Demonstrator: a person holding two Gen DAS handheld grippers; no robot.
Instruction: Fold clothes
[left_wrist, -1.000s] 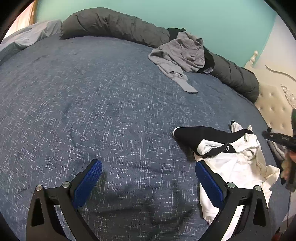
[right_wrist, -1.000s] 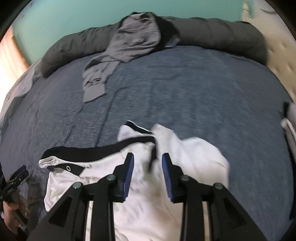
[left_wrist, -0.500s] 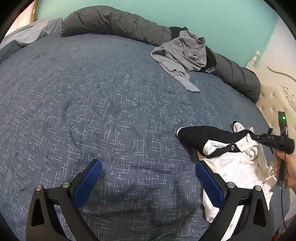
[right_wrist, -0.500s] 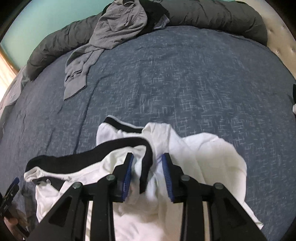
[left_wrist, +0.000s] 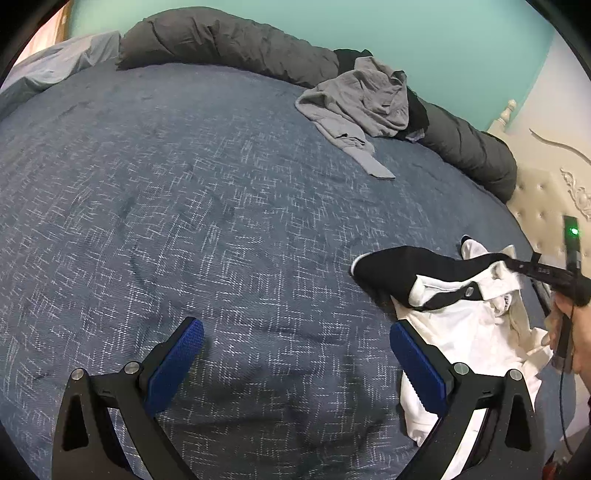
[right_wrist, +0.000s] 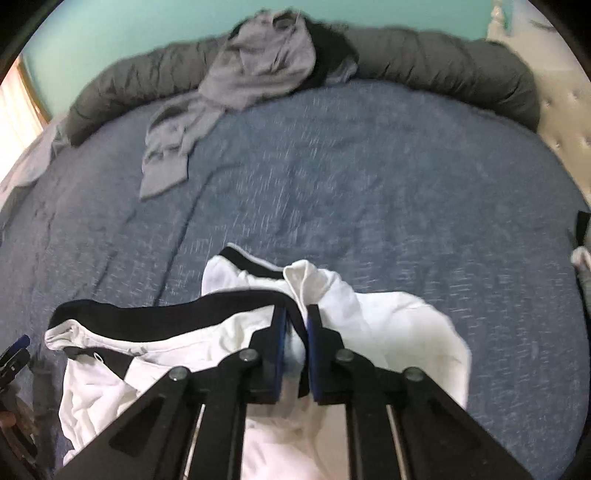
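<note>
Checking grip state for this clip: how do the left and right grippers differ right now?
The left gripper stands wide open over bare blue bedspread, nothing between its pads; the right gripper is closing, jaws nearly together, with a fold of the white and black garment between them. Both have blue pads and black arms, angled down at the bed.

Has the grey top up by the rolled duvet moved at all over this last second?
No. The grey top lies draped over the same spot on the rolled dark duvet, sleeve trailing onto the blue bedspread as before.

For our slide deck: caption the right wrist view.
Right gripper closing on a fold of the white and black garment on the blue bedspread.
</note>
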